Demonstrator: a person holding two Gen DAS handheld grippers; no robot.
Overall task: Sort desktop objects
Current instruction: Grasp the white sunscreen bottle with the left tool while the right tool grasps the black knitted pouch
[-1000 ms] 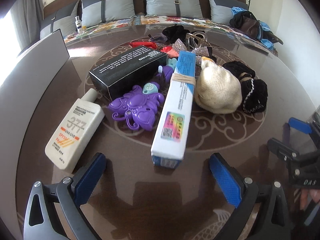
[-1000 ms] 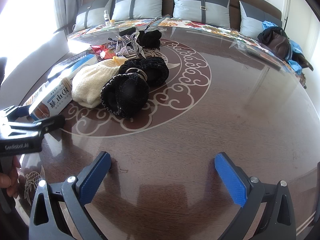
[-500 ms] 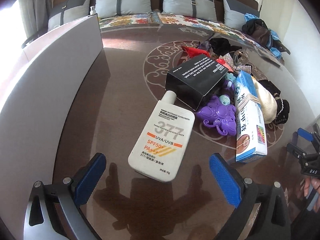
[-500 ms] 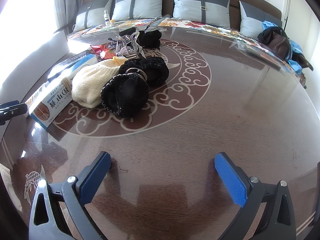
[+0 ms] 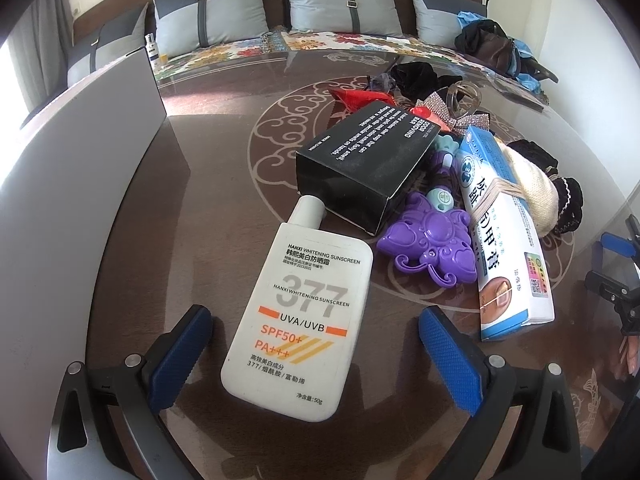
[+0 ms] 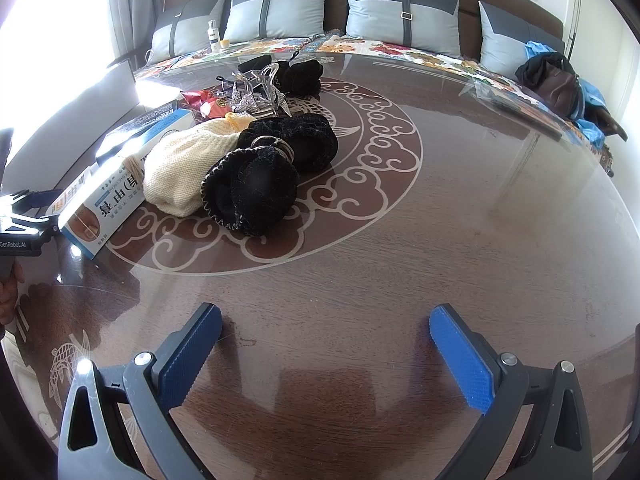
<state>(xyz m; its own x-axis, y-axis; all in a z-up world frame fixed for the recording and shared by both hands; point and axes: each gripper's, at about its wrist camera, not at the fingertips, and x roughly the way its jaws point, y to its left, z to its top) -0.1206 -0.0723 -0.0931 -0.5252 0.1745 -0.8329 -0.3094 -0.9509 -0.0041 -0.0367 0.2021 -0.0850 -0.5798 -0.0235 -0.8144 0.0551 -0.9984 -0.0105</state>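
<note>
The sunscreen bottle [image 5: 298,316] is seen lying flat on the desk [image 5: 200,208], its near end between the spread fingers of the left claw [image 5: 316,354], which is open and grips nothing. Its long axis runs from near to far, leaning slightly right, cap against the black box [image 5: 366,164]. The right claw [image 6: 326,350] is open too, over bare desk, well apart from the bottle. The left one is judged nearer.

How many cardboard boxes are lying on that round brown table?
2: the black cardboard box with white lettering lies mid-pile, its corner touching the white sunscreen bottle's cap; the long blue-and-white cardboard box lies right of it, against the cream knitted pouch. Others may hide beneath.
</note>
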